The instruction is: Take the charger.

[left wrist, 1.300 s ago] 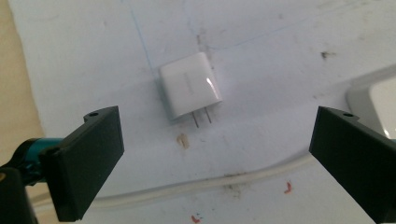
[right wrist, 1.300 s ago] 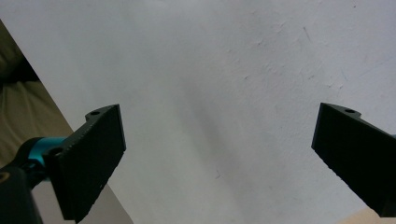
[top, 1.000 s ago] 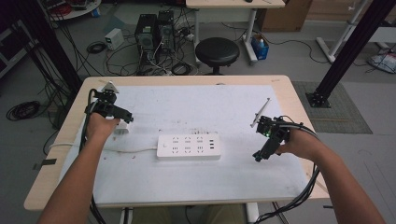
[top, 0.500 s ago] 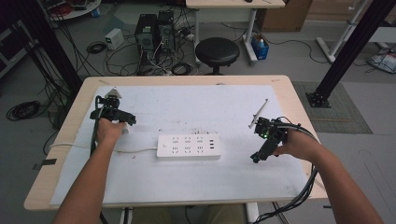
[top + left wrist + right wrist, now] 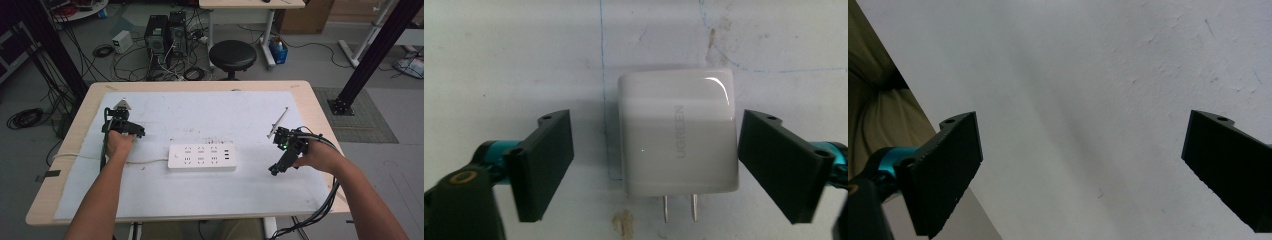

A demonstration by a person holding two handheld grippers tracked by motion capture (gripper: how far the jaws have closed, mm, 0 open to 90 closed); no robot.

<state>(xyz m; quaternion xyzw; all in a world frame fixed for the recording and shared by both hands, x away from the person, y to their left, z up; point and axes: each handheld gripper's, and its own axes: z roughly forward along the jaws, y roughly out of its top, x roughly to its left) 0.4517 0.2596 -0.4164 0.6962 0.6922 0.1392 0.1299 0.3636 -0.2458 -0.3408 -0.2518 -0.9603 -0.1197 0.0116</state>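
1. White wall charger [image 5: 678, 137], marked UGREEN, lies flat on the white mat [image 5: 514, 55], its two metal prongs [image 5: 680, 207] pointing toward the camera in the left gripper view.
2. Left gripper [image 5: 656, 165]: jaws wide open, one on each side of the charger. Neither touches it; there's a clear gap on the left side and a thin gap on the right.
3. High view: left gripper [image 5: 121, 121] sits at the mat's left part w/ the person's left hand [image 5: 119, 142] behind it. Charger itself too hidden there to pick out.
4. White power strip [image 5: 202, 157] lies mid-table, its cord [image 5: 80, 157] running off to the left, passing near the left hand.
5. Right gripper [image 5: 1083, 175]: jaws spread wide, nothing between them, just bare white mat below. Mat edge and tan table [image 5: 983, 220] show at lower left of the right gripper view, plus olive fabric [image 5: 873, 110] beyond.
6. High view: right gripper [image 5: 286, 150] is over the mat's right part, well apart from the strip, held by the right hand [image 5: 320, 156]; black cables [image 5: 325, 205] trail off the table's near edge.
7. Wooden table [image 5: 310, 100] carries the mat [image 5: 200, 115]; black stool [image 5: 232, 54] and computer gear on the floor beyond.
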